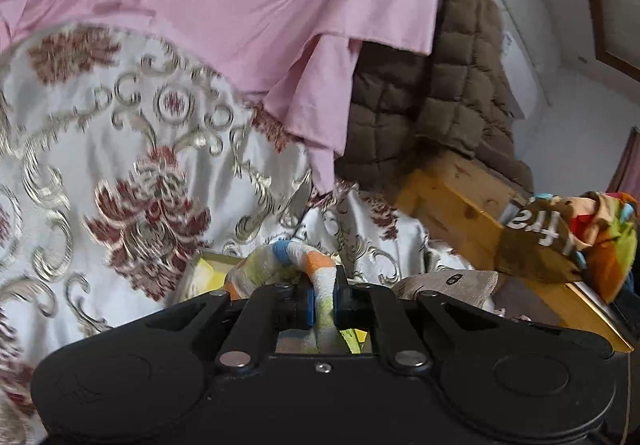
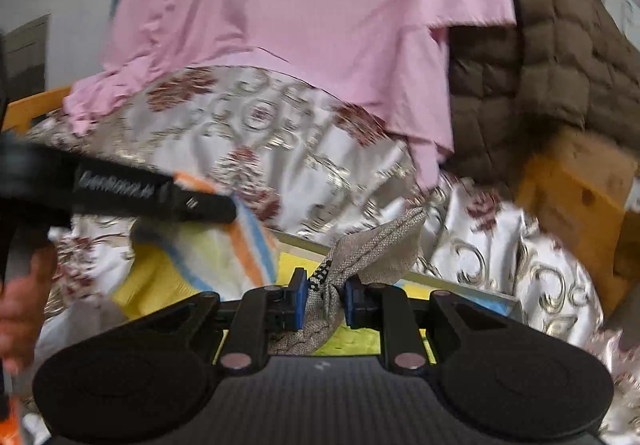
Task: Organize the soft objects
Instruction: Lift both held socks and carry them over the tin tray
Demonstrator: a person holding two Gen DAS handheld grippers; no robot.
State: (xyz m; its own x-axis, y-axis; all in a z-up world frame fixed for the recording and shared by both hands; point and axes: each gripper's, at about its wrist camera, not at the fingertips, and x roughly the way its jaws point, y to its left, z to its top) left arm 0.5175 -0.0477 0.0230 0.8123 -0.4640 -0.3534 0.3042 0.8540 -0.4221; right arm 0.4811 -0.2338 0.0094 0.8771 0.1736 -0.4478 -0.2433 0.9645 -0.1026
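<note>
Soft cloths are what I am sorting, and I have one pinched in each gripper.

Through the left wrist camera, my left gripper (image 1: 323,299) has its jaws clamped tight on a thin fold of the striped cloth (image 1: 280,263), white with orange and blue bands, which bunches just ahead of the pads. Beyond it lie a floral bedspread (image 1: 120,149), a pink sheet (image 1: 260,5) draped over it, and a brown quilted blanket (image 1: 440,93) against a wooden frame (image 1: 460,205). At the right edge hangs a colourful printed fabric (image 1: 580,237); what holds it I cannot tell.

Through the right wrist camera, my right gripper (image 2: 326,299) is closed on a bunched grey woven cloth (image 2: 372,249), its free end sticking up past the pads. The left gripper crosses at the left, trailing the striped cloth, with a hand (image 2: 20,305) below it. A yellow surface (image 2: 296,265) shows beneath both.

I judge the work midway: both cloths are lifted, neither is set down or folded, and the bedding behind looks untidied.
</note>
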